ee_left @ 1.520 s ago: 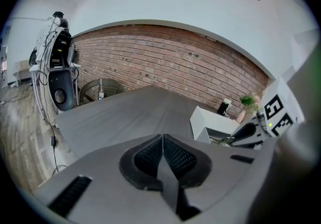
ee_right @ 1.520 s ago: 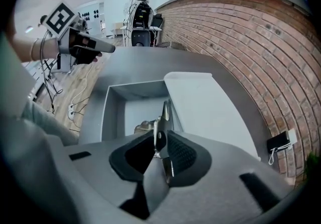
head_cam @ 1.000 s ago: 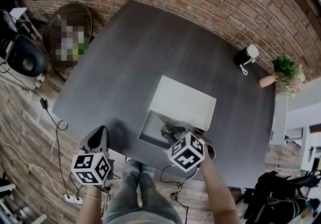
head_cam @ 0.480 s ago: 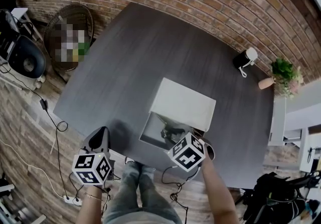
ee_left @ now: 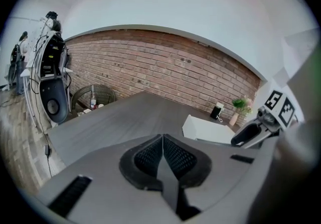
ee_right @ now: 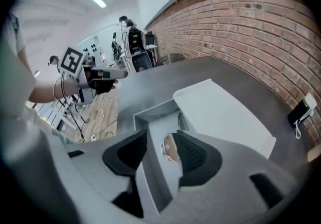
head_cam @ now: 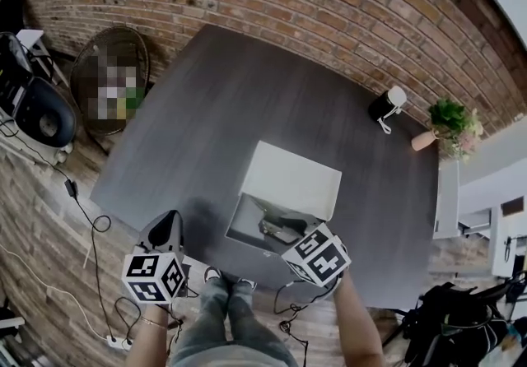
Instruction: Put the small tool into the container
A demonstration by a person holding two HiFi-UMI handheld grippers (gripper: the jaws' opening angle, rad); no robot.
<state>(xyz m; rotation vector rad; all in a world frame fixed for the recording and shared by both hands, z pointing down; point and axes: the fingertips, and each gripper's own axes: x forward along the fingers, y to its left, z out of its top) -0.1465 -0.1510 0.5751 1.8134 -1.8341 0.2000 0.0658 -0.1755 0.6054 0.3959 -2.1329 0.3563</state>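
Observation:
A white box [head_cam: 245,211] with its lid [head_cam: 290,180] laid open behind it stands near the table's front edge. A small dark metal tool [head_cam: 281,229] lies on the box floor. My right gripper [head_cam: 306,248] hangs just above the box's near side. In the right gripper view its jaws have just been opening and now stand wide apart [ee_right: 160,143]. The shiny tool [ee_right: 169,147] shows below between them, free of the pads. My left gripper [head_cam: 169,229] is shut and empty at the table's front left edge, with its pads together [ee_left: 163,140].
The dark table [head_cam: 247,102] runs back to a brick wall. A black and white cylinder [head_cam: 385,104] and a potted plant [head_cam: 449,118] stand at the far right. A wicker basket [head_cam: 111,69] and cables [head_cam: 82,201] lie on the floor at left.
My right gripper has lifted and drawn back from the box, and its jaws have opened. The tool stays lying in the box. My left gripper rose slightly.

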